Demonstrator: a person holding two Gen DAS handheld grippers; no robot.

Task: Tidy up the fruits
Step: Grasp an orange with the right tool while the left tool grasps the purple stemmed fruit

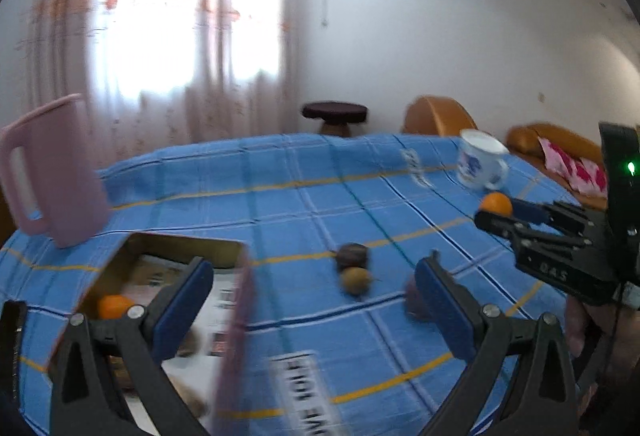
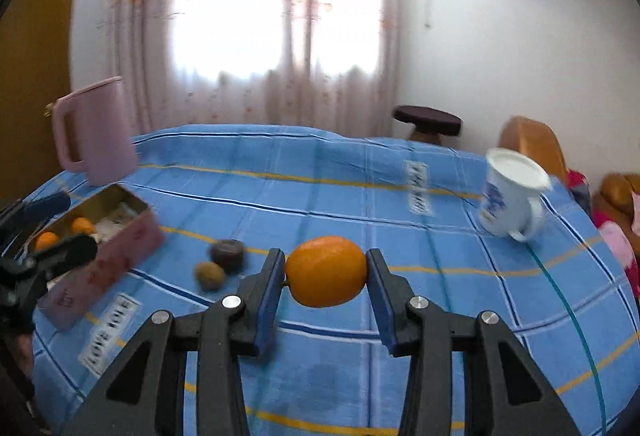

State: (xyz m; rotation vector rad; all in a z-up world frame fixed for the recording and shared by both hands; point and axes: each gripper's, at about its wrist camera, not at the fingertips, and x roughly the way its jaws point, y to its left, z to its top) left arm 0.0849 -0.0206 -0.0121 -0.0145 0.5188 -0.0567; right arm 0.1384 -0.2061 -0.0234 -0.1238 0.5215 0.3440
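My right gripper (image 2: 326, 273) is shut on an orange (image 2: 326, 271), held above the blue plaid tablecloth (image 2: 400, 196). The same orange (image 1: 496, 203) shows in the right gripper's tips (image 1: 494, 214) at the right of the left wrist view. My left gripper (image 1: 316, 288) is open with nothing in it, over the near edge of a pink tin box (image 1: 236, 320). The box (image 2: 104, 272) holds oranges (image 2: 82, 225) and paper. On the cloth lie a dark purple fruit (image 1: 352, 255), a yellow-brown one (image 1: 355, 281) and another purple one (image 1: 412, 300), partly hidden by a finger.
A pink pitcher (image 1: 52, 172) stands at the table's far left. A white mug with blue print (image 2: 512, 196) sits at the far right. Beyond the table are a dark stool (image 1: 334, 112) and an orange sofa (image 1: 560, 144).
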